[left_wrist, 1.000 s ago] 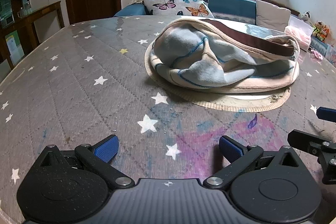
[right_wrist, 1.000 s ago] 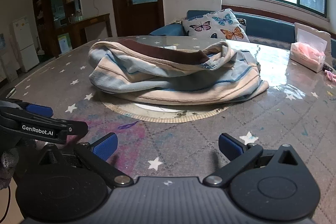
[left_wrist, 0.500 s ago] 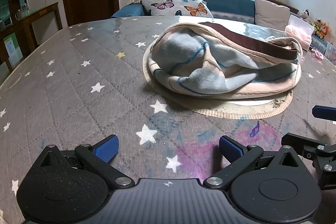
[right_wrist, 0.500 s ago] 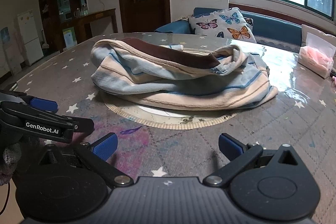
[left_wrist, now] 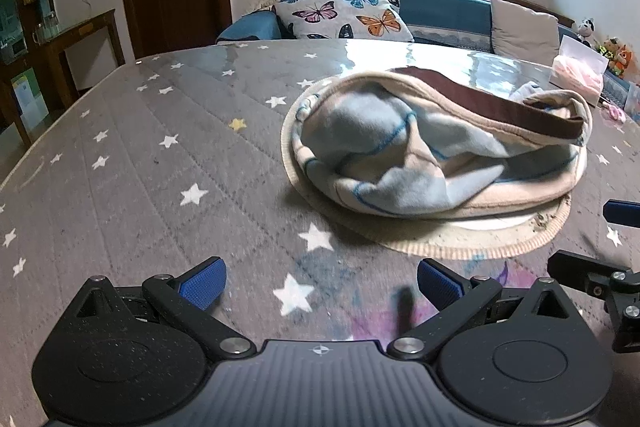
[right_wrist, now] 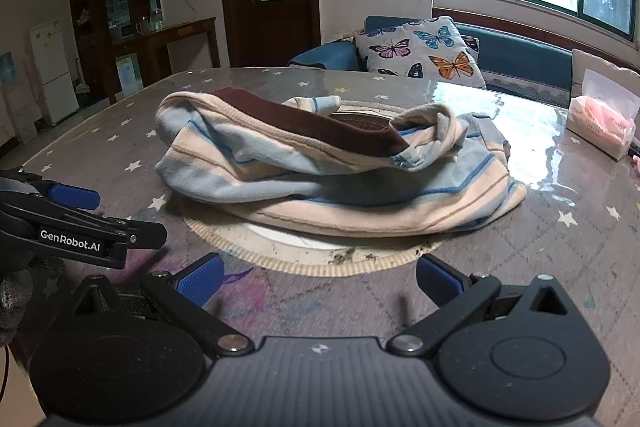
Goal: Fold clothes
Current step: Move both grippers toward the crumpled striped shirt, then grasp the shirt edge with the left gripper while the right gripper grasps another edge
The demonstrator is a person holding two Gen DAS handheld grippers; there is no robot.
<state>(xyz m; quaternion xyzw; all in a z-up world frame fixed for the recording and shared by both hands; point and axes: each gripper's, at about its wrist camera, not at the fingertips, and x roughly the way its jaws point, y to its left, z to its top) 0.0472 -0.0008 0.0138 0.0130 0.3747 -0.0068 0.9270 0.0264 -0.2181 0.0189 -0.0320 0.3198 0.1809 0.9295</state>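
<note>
Garment, striped blue and cream with a brown band, lies bunched ahead of both grippers, untouched. Left gripper and right gripper hover low, jaws spread wide and empty, likely readying a grasp on its near hem. Bunched folds hide sleeves and collar.

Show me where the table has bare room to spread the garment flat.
The widest bare patch is the starred table cover left of the garment, out to the table's edge. A narrower strip lies between the round mat and the open left gripper. Right is crowded: the tissue pack sits there, and the open right gripper waits at the near edge.
</note>
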